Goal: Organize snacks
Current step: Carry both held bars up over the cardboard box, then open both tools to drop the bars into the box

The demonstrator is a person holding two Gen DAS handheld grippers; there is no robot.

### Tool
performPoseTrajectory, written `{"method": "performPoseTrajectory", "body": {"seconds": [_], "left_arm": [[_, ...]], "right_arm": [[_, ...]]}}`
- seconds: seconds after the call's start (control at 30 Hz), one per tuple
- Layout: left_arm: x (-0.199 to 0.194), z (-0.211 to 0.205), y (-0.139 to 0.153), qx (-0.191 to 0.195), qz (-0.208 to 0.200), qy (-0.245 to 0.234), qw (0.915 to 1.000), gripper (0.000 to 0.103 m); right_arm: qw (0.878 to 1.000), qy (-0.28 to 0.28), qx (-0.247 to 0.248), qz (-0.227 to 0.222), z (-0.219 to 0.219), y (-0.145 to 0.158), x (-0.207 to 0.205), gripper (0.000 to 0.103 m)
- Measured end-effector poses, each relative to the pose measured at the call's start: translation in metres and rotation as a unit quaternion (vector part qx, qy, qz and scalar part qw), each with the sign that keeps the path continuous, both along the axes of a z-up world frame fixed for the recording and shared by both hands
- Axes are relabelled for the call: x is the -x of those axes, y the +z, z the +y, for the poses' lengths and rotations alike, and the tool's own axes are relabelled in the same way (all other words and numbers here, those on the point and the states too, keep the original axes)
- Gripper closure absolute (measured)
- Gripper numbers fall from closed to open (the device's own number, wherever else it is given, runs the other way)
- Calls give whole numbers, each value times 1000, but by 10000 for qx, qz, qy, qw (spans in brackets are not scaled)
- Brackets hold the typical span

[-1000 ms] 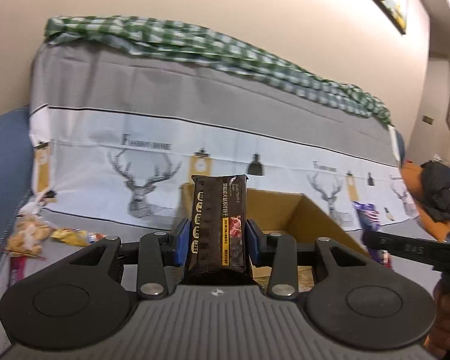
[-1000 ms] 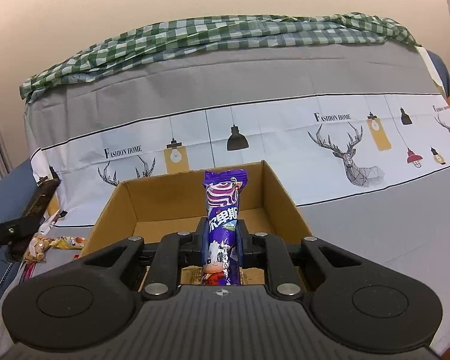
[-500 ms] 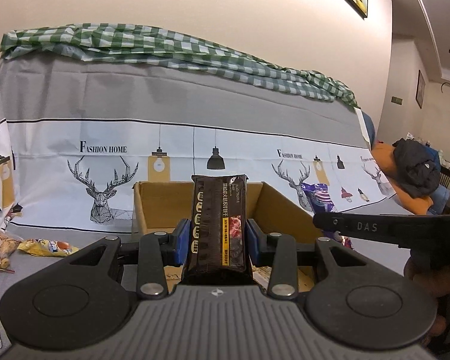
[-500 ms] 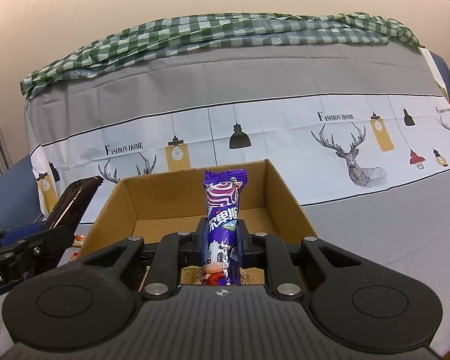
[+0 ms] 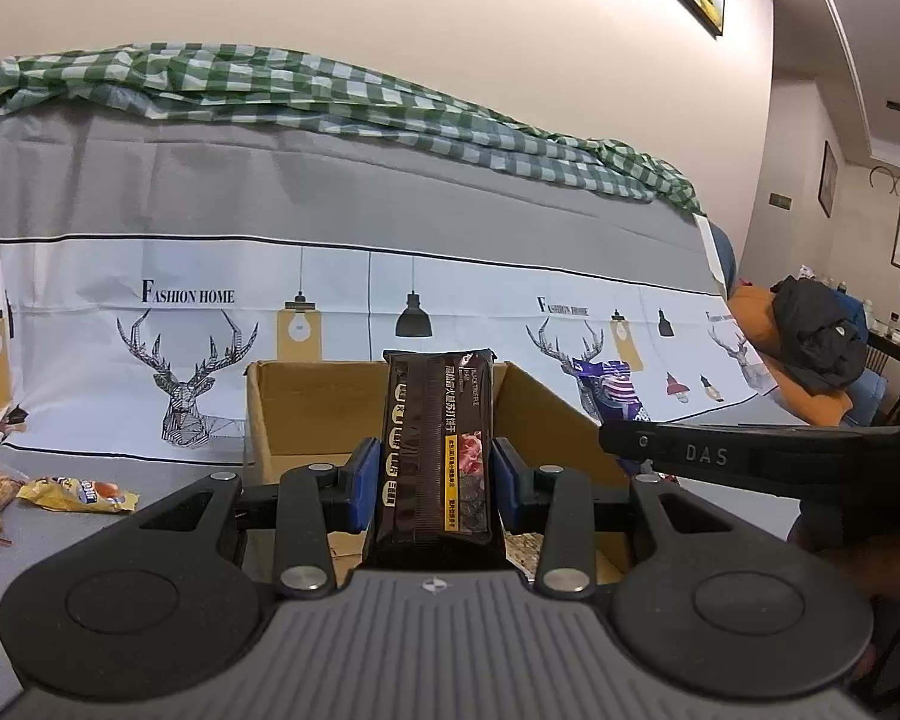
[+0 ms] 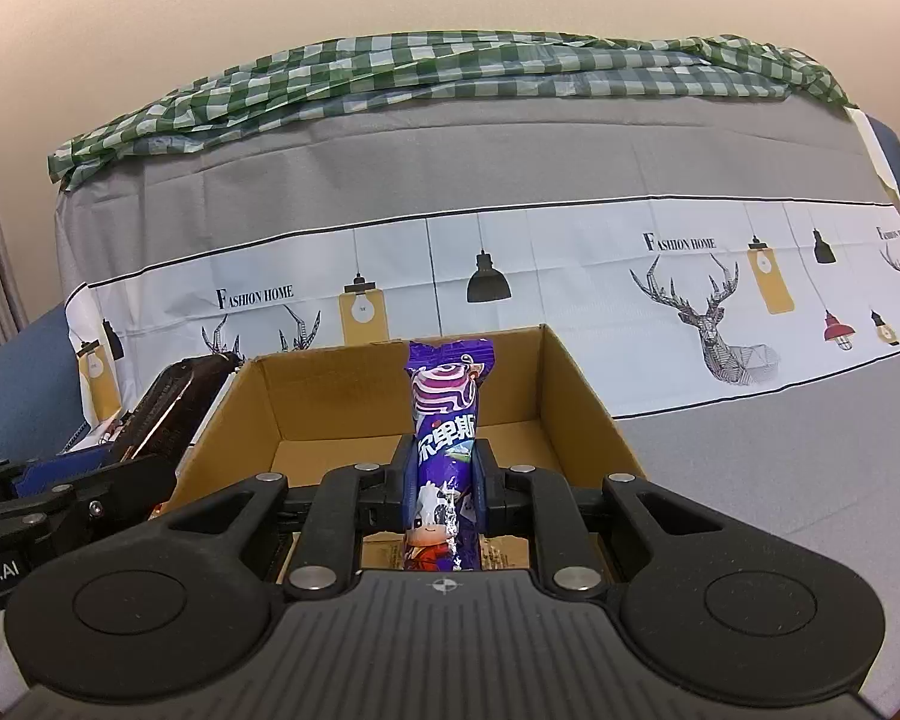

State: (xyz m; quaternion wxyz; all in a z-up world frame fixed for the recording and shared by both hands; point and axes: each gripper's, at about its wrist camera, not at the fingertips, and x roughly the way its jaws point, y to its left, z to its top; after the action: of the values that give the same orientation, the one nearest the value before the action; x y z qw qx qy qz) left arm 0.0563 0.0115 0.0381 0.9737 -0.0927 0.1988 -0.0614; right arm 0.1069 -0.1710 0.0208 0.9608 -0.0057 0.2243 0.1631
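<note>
We see the left gripper [image 5: 437,483] clamping an upright dark brown cracker packet [image 5: 437,444] over the open brown cardboard box [image 5: 282,414]. The right gripper [image 6: 444,480], jaws nearly closed, pinches an upright purple snack wrapper [image 6: 447,420] above the box too.

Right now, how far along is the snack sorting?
Done: some packets seem to lie already in the cardboard box. In hand: left tool grips a dark biscuit pack, right tool a purple candy packet, both at the box. Left: drop both, then the loose snacks on the cloth.
</note>
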Motion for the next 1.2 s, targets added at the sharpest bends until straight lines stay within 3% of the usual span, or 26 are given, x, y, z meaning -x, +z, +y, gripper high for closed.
{"method": "performPoseTrajectory", "body": {"seconds": [0.73,0.77,0.8,0.83,0.87,0.9,1.07,1.2], "left_arm": [[0,-6,0,-17,-67,-111,9999,60],[-1,-6,-1,-3,-43,-130,9999,59],[-2,-6,-1,9,5,-156,9999,51],[-2,-7,-2,22,38,-188,9998,49],[-2,-7,-2,7,32,-181,9998,49],[-2,-8,-2,-32,19,-173,9998,48],[-4,-7,-2,-32,29,-111,9999,48],[-5,3,-1,112,70,52,9999,48]], "right_arm": [[10000,-47,-16,-32,1,1,2,84],[10000,-47,-20,-27,1,1,2,83],[10000,-61,-16,-18,1,2,2,83],[10000,-85,-2,-2,1,1,1,76],[9999,-109,15,21,2,1,1,61],[9999,-152,21,29,2,1,1,52],[9995,-308,21,53,0,0,-1,41],[9987,-468,-91,196,-1,-2,-5,40]]}}
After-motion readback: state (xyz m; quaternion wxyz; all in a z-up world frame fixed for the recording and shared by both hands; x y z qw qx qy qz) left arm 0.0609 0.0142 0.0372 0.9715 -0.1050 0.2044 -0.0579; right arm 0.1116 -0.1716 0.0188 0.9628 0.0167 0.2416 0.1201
